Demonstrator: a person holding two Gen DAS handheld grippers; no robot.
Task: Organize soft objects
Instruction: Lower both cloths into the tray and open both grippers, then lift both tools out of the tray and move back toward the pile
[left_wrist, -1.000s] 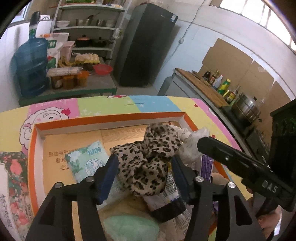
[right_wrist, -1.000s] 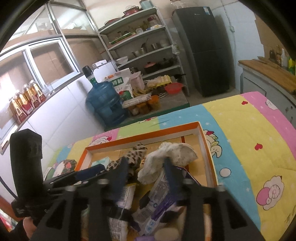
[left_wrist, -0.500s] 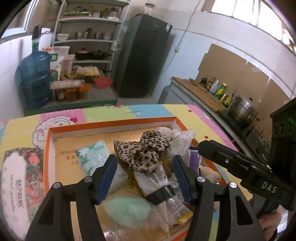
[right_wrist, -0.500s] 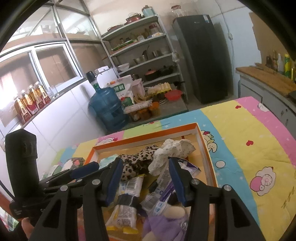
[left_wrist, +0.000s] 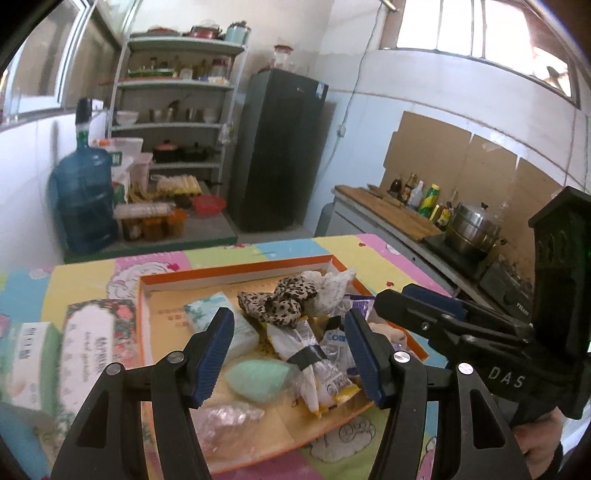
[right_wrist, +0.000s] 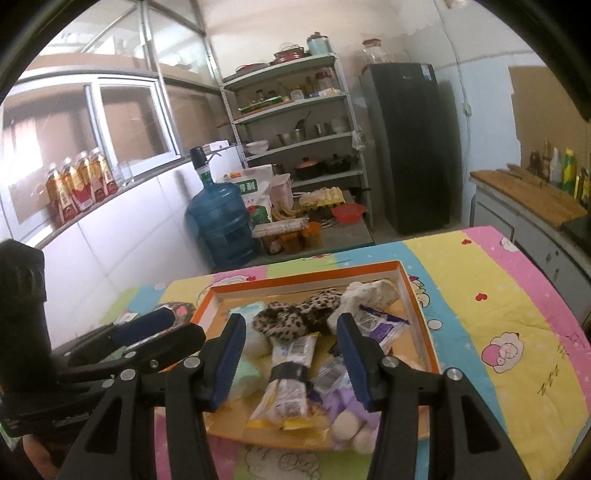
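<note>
One orange-rimmed tray (left_wrist: 236, 271) is sitting on the cartoon-print cloth (right_wrist: 480, 280) covering the table, and the soft things are lying heaped inside it: one leopard-print fabric piece (left_wrist: 279, 304), one crumpled white cloth (right_wrist: 369, 293) touching it at the far side, one pale green sponge (left_wrist: 256, 376), one light tissue pack (left_wrist: 218, 321), one clear crinkled bag (left_wrist: 225, 417) near the front edge, one purple plush toy (right_wrist: 347, 413) at the front right, and two long snack packets bound by a black band (right_wrist: 290, 373), besides several small sachets that are too jumbled to count. Two gripper tools are hovering above the tray's near side, neither touching anything: the left gripper (left_wrist: 290, 360) is standing with its blue pads wide apart and empty, and the right gripper (right_wrist: 291, 358) is likewise parted with nothing between the pads. Two flat boxes (left_wrist: 55, 354) are lying left of the tray on the cloth. Beyond the table, one blue water jug (right_wrist: 221, 225), one metal shelf rack (right_wrist: 295, 122) and one dark refrigerator (left_wrist: 280, 147) are standing against the wall.
</note>
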